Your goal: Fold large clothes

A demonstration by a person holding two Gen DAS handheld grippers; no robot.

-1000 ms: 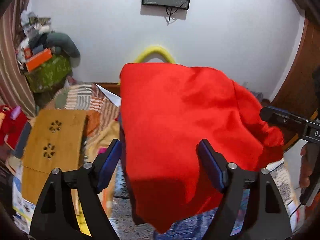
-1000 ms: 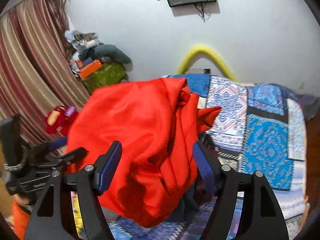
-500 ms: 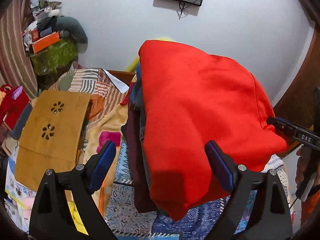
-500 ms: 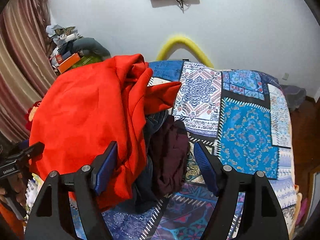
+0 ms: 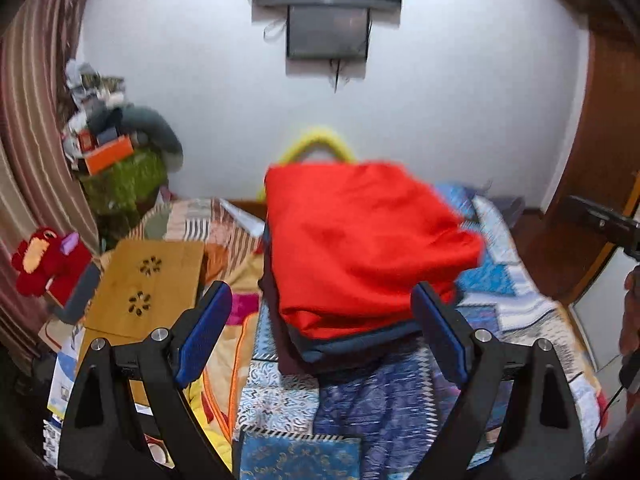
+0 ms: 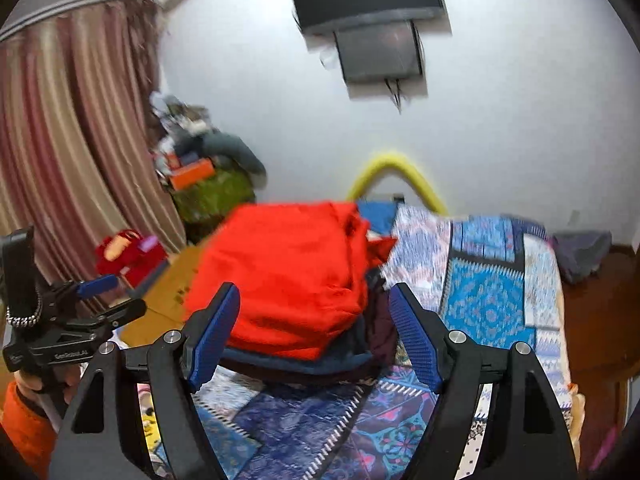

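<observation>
Two hand-held grippers, left (image 5: 322, 332) and right (image 6: 314, 338), both stand with jaws apart and nothing between the pads; the left jaws have just been opening, and no cloth is in them. The red garment (image 5: 360, 248) lies folded on top of a pile of darker clothes (image 5: 352, 350), which rests on the bed (image 5: 500, 280) near its left edge, beside the wooden tray (image 5: 148, 280). Judgement: the fold looks placed, and the step in hand is a clean release. To do it well, back off straight, pads clear of the top layer, so the stack is not dragged askew. Both grippers point slightly downward toward the pile, side by side.
</observation>
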